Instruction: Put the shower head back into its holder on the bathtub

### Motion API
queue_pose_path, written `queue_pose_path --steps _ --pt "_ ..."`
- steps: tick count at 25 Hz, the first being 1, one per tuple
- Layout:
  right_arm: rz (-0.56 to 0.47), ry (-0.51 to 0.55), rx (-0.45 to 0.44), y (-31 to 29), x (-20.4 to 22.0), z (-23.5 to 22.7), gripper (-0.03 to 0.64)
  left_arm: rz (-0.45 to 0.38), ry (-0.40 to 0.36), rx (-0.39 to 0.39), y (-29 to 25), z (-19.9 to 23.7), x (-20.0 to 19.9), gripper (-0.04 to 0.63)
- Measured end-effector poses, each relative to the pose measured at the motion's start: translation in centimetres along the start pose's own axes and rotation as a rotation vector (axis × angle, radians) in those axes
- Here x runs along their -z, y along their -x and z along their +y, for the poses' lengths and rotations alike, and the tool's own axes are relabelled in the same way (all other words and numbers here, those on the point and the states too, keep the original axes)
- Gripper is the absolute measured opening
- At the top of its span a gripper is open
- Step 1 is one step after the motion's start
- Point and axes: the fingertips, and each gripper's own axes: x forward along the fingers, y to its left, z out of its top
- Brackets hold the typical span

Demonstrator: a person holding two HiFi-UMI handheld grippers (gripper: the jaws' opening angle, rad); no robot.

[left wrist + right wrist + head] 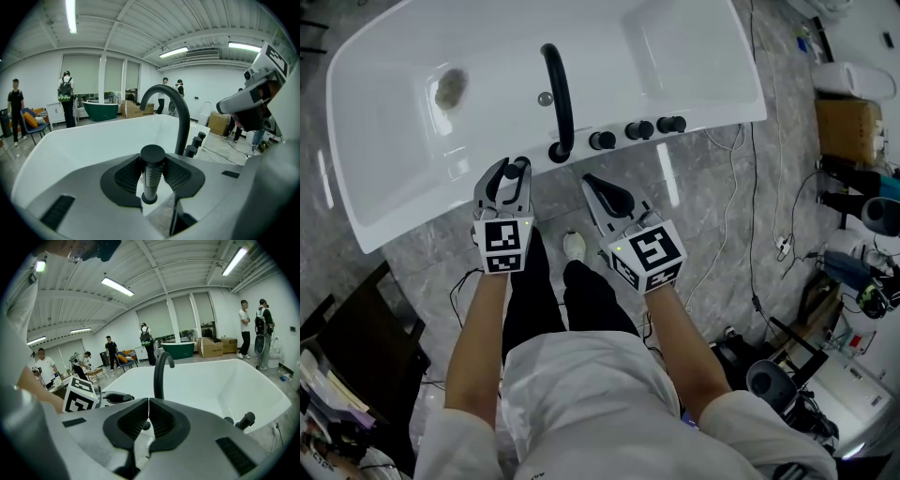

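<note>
The black cylindrical shower head (515, 174) stands upright between the jaws of my left gripper (507, 169), which is shut on it just in front of the white bathtub's rim (703, 120). In the left gripper view the shower head (152, 172) fills the gap between the pads, with the black arched faucet (180, 112) and a row of knobs (197, 141) behind it. My right gripper (592, 183) hovers beside it over the floor, shut and empty; its pads (161, 416) meet. Which rim fitting is the holder I cannot tell.
The faucet (558, 94) arches over the tub with three black knobs (637, 130) to its right, and a drain (450, 89) lies in the basin. Cables (752, 234), a cardboard box (848, 127) and equipment crowd the right floor. Dark furniture (352, 337) stands at lower left. People stand in the background.
</note>
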Motion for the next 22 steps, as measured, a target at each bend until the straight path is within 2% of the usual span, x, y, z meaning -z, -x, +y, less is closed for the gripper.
queue_pose_path --steps 9,22 --pt "0.001 0.0 0.001 0.4 0.3 0.1 0.018 0.013 -0.004 0.034 -0.7 -0.7 0.0 0.143" --pt "-0.011 0.013 -0.002 1.4 -0.3 0.3 0.018 0.064 -0.032 0.054 -0.2 -0.9 0.6 0.203"
